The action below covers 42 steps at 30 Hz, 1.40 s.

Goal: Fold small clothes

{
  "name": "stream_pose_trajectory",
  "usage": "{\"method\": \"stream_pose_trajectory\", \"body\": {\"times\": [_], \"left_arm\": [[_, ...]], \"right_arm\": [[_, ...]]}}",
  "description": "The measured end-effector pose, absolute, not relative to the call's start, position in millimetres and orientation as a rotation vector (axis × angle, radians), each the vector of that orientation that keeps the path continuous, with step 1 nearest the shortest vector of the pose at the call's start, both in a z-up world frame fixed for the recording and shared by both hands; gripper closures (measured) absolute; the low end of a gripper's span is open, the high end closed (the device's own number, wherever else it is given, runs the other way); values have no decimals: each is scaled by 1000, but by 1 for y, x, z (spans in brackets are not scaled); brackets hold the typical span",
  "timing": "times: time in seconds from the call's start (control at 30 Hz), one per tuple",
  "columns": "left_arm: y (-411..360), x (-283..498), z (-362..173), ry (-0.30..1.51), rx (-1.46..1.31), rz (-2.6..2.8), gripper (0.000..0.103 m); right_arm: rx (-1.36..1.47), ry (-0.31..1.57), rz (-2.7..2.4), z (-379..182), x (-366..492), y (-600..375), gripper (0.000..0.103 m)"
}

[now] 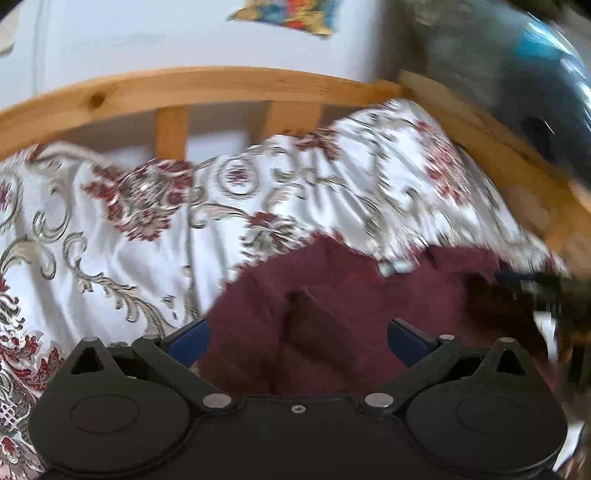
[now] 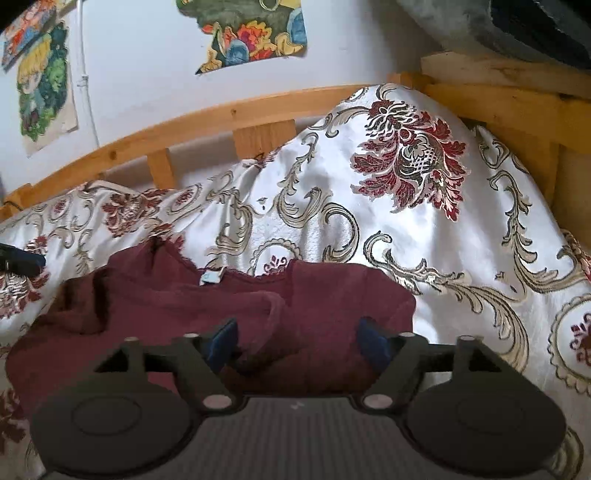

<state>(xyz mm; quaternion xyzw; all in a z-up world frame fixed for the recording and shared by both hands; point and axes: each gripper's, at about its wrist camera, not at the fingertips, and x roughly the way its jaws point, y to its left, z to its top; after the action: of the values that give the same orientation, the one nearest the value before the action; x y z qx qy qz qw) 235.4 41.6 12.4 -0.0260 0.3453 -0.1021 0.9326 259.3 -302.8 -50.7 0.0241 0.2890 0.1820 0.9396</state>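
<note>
A small maroon garment (image 2: 207, 306) lies partly folded on the patterned bedspread, with a pale label (image 2: 210, 277) at its neckline. In the left wrist view the garment (image 1: 332, 295) fills the lower middle and is blurred. My left gripper (image 1: 297, 339) is open, its blue pads wide apart just above the cloth. My right gripper (image 2: 295, 341) is open too, with its pads either side of a fold of the garment. The left gripper's tip (image 2: 18, 260) shows dark at the far left of the right wrist view.
The white bedspread (image 2: 388, 221) with red and gold flowers rises in a mound at the back right. A wooden bed rail (image 2: 221, 118) runs behind it below a white wall with paper pictures (image 2: 255, 33). A dark blurred shape (image 1: 517, 92) hangs at the upper right.
</note>
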Motion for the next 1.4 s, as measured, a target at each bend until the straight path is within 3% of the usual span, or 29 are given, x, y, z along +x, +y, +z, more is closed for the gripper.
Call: {"method": "stream_pose_trajectory", "body": {"times": [0.13,0.3,0.43,0.57,0.63,0.7,0.87,0.9,1.03,1.23,1.4], "left_arm": [[6,220,-5,715,95,-204,7],[-20,216,-18,695,245,-144,28],[-20,226,-25,728,297,-55,44],[-14,226,-25,745,267,-77,47],[-12,219,-22,731,246,-120,41],[-14,215,-23,729,247,-149,32],[-24,213,-28,757,296,-185,24],[-26,214,-30,761,307,-185,24],[-27,218,-33,772,332,-145,28],[-24,224,-36,781,343,-123,49],[-22,225,-33,760,336,-112,82]], "right_arm": [[-7,581,371,-51,252,-300,19],[-78,564,445,-50,243,-286,11],[-216,557,447,-54,233,-263,11],[-305,570,400,-65,231,-249,28],[-291,574,369,-68,232,-249,35],[-258,573,341,-68,233,-254,48],[-196,563,263,-67,242,-266,71],[-182,562,252,-67,243,-269,78],[-124,565,227,-63,248,-280,88],[-106,568,213,-64,247,-280,93],[-87,571,212,-63,246,-281,95]]}}
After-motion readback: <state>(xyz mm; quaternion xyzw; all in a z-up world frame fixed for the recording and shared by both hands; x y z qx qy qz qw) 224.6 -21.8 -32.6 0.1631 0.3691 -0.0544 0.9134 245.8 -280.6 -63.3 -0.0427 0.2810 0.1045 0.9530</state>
